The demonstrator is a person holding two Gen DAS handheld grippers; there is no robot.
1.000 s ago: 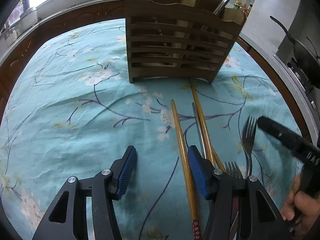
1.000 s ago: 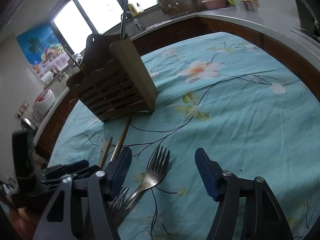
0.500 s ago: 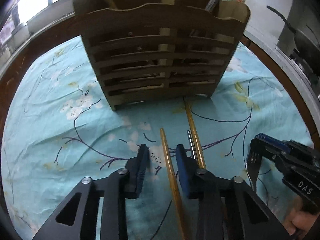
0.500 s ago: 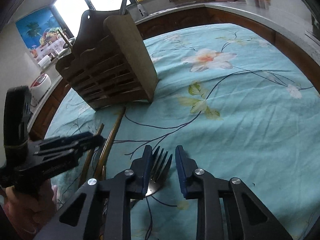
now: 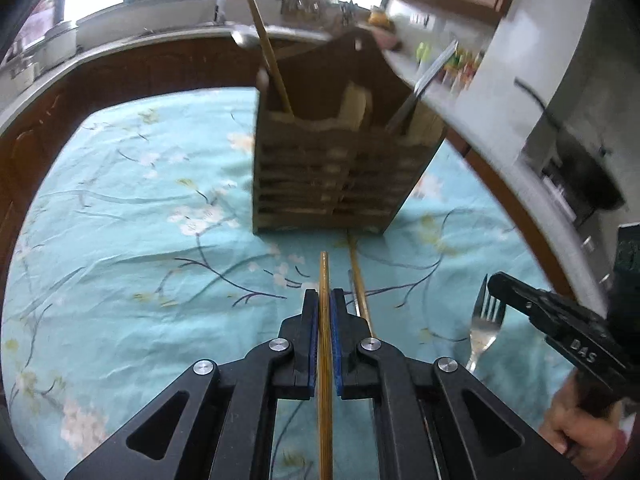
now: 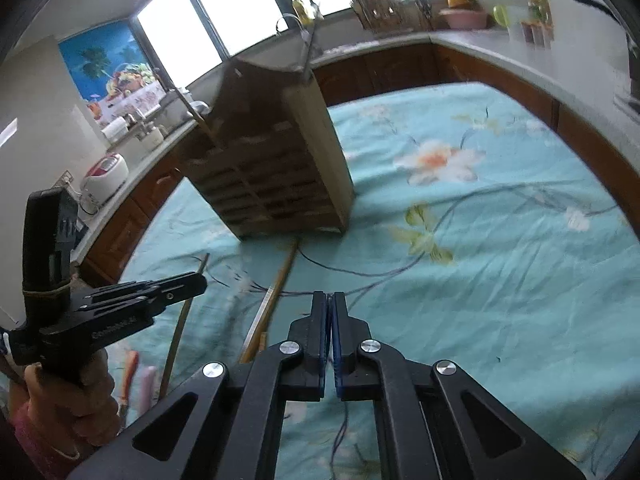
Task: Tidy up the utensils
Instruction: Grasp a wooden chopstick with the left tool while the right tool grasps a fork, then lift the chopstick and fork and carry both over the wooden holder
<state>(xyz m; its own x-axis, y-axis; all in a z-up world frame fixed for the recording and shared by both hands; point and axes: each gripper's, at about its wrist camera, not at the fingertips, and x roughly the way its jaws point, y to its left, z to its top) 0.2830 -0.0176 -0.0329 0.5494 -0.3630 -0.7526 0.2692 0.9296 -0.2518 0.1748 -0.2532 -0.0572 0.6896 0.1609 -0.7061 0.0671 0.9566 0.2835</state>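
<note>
My left gripper (image 5: 324, 294) is shut on a wooden chopstick (image 5: 324, 268), whose tip sticks out ahead of the pads toward the wooden utensil holder (image 5: 336, 176). A second chopstick (image 5: 356, 272) and a metal utensil lie on the cloth just right of it. My right gripper (image 6: 328, 298) is shut; in the left wrist view (image 5: 496, 280) its tips sit over a metal fork (image 5: 482, 328), and I cannot tell if the fork is gripped. The holder (image 6: 276, 176) holds a chopstick and metal utensils upright.
The table carries a teal floral cloth (image 5: 140, 220). A chopstick (image 6: 280, 284) lies in front of the holder in the right wrist view. Orange and pink handles (image 6: 138, 376) lie near the left hand. Kitchen counters (image 6: 500, 52) ring the table.
Both grippers have closed from wide open. The left one shut on the chopstick and lifted it off the cloth. The right one shut at the fork's tines.
</note>
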